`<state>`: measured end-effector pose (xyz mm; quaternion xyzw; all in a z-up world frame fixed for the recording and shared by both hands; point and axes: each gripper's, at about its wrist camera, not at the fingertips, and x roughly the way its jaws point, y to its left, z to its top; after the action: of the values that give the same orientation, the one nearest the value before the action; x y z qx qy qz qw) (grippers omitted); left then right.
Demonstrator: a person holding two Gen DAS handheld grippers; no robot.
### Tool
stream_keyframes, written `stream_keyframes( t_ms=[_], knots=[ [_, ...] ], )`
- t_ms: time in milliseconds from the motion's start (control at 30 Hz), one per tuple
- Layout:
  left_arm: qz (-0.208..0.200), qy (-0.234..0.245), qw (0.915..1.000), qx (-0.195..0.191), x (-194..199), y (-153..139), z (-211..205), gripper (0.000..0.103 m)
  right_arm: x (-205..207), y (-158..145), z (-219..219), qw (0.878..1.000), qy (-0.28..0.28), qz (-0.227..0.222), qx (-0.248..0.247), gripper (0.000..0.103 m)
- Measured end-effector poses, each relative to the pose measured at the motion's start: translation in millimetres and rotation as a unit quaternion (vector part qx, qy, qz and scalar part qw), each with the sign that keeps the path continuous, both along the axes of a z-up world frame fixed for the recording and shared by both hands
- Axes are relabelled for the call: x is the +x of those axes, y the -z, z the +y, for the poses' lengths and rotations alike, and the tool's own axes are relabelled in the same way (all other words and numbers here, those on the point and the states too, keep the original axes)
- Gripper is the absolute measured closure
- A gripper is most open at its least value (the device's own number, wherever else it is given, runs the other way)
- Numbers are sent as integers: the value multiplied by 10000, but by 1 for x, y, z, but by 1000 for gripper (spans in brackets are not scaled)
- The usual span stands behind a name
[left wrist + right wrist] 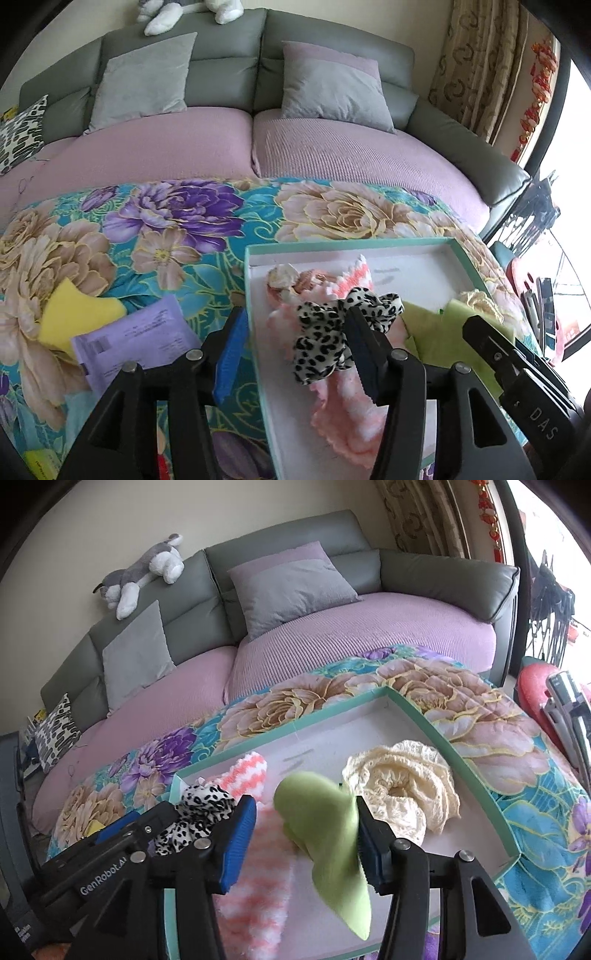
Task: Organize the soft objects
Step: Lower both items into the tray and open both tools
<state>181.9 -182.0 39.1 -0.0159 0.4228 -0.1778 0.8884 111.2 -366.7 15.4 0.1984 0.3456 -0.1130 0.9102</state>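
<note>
Your teal-rimmed box [436,727] sits on the floral blanket [177,236] at its right side, and most of the soft things are already in it: the pink-and-white knitted cloth [343,417] along the box's left wall, the cream lace piece [402,786] near the right wall, and the leopard-print scrunchie [325,332] lying on top of the pink cloth. Your left gripper [291,350] stands with its jaws apart, the scrunchie beside its right finger and not pinched. Your right gripper [306,838] is also parted; the green cloth [332,834] hangs against its right pad, and it seems to be dropping into the box rather than held, though the blur makes that uncertain. Outside the box you have the yellow cloth [77,314] near the blanket's left edge, with a purple packet [140,339] beside it. I judge the yellow cloth is what remains
</note>
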Motion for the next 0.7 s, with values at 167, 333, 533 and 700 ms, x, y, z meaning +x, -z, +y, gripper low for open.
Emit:
stream_keyframes(
  t_ms=[167, 333, 533, 700],
  knots=[
    [-121, -202, 9997, -70, -3, -9, 14, 29, -3, -6, 1, 9999, 4, -56, -111, 34],
    [-167, -420, 9990, 12, -4, -12, 26, 21, -3, -6, 1, 9997, 43, 16, -234, 27],
    [-55, -769, 9969, 145, -3, -1, 43, 20, -4, -8, 3, 9995, 5, 36, -322, 18],
    [-59, -999, 9948, 187, -5, 4, 56, 10, -4, -6, 2, 9993, 19, 102, -348, 16]
  ],
)
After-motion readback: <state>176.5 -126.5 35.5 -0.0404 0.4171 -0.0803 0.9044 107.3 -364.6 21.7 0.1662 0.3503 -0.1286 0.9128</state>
